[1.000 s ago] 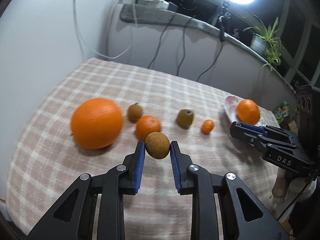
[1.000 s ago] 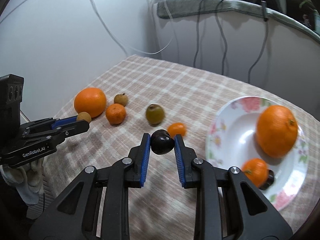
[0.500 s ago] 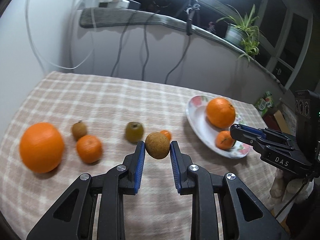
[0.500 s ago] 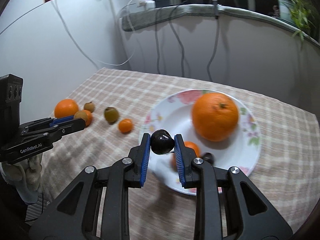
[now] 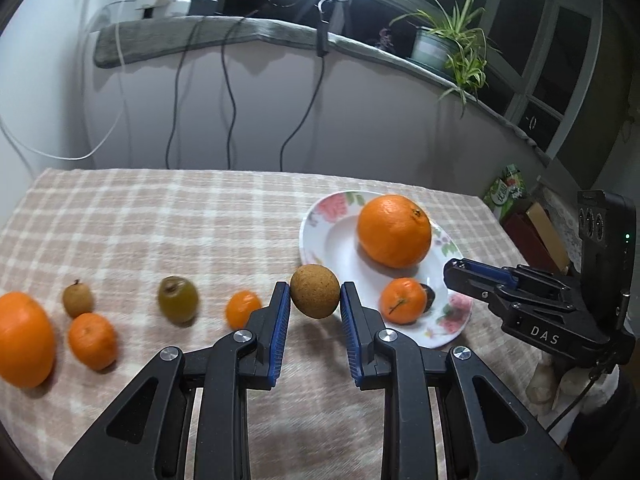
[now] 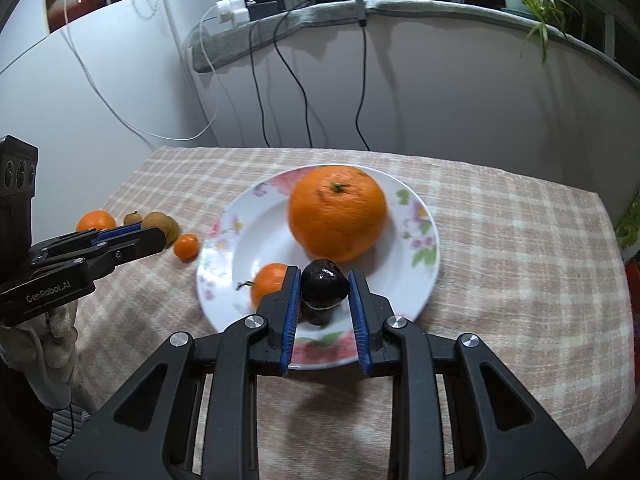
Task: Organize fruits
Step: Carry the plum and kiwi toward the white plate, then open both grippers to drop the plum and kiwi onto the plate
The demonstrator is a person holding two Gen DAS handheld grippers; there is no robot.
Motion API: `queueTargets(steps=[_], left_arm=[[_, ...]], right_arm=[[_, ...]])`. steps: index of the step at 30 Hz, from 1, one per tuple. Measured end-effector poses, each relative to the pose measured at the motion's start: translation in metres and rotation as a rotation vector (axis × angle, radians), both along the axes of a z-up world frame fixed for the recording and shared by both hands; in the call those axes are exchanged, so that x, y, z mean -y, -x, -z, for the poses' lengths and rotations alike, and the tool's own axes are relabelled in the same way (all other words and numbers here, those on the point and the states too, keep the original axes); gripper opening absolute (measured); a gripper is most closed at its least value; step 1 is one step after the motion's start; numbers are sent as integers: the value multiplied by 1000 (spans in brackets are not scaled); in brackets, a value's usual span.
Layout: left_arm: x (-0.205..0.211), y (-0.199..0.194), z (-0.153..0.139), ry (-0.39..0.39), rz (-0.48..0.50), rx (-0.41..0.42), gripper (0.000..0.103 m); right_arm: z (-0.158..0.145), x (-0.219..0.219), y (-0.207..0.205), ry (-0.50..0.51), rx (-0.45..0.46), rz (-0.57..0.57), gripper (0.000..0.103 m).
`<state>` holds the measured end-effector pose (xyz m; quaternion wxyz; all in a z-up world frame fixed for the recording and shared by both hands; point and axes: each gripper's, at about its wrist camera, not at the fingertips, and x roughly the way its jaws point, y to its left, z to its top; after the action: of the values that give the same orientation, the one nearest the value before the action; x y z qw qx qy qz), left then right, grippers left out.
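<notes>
Checked beige-and-cream cloth [image 5: 168,216] is covering the worktop. A white floral plate [image 6: 240,248] is sitting on it, carrying a large orange [image 6: 337,212] toward 12 o'clock, a small mandarin [image 6: 269,282] toward 8 o'clock and a dark fruit [image 5: 427,297] just beside the mandarin. At 9 o'clock of the plate, off it, five fruits are lying in a loose row: a large orange [image 5: 24,344], a mandarin [image 5: 92,340], a brown longan [image 5: 77,300], a greenish fruit [image 5: 178,299] and a tiny mandarin [image 5: 242,309]. The left gripper [image 5: 315,304] is holding its fingers pinched on a brown round fruit [image 5: 315,296], clear of the cloth, near the plate's 8 o'clock rim. The right gripper [image 6: 324,294] is pinching a dark cherry [image 6: 324,288] above the plate's 6 o'clock part.
</notes>
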<state>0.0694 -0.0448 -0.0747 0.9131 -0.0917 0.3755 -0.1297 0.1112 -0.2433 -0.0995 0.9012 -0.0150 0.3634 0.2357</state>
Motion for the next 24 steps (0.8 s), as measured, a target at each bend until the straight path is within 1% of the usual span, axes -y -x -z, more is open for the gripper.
queueTargets(steps=[12, 24], left_arm=[[22, -12, 8, -10, 47, -29, 24], [30, -17, 12, -20, 69, -44, 24]], right_arm=[[9, 10, -8, 1, -20, 25, 25], [11, 12, -11, -3, -28, 29, 25]])
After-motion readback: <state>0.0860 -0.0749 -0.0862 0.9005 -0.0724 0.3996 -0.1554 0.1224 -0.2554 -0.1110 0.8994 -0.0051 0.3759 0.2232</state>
